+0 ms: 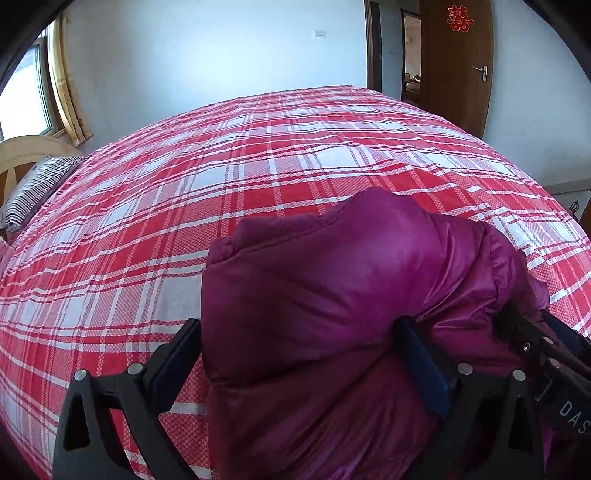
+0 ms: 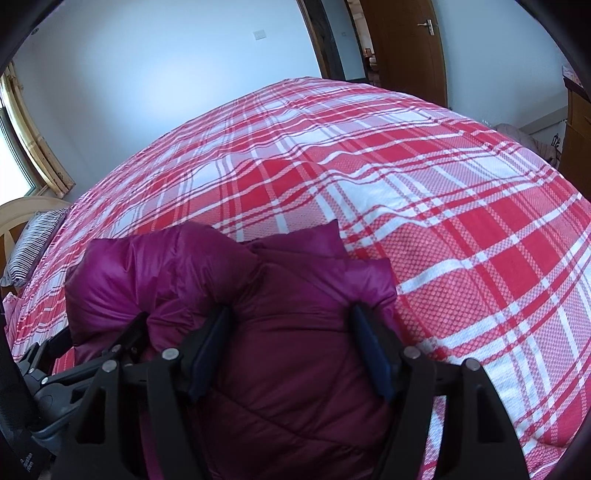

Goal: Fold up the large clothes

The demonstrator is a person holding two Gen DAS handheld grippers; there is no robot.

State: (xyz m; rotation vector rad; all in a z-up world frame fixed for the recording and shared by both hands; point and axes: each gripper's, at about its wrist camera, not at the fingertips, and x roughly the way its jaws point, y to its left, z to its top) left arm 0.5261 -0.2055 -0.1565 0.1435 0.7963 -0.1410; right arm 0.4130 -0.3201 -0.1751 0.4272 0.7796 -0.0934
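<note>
Left wrist: door decoration [image 1: 459, 18]; right wrist lacks.

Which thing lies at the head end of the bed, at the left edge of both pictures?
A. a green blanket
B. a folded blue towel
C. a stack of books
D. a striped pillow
D: a striped pillow with dark and white stripes lies beside the pale headboard, at the edge of the red plaid bedspread.
</note>
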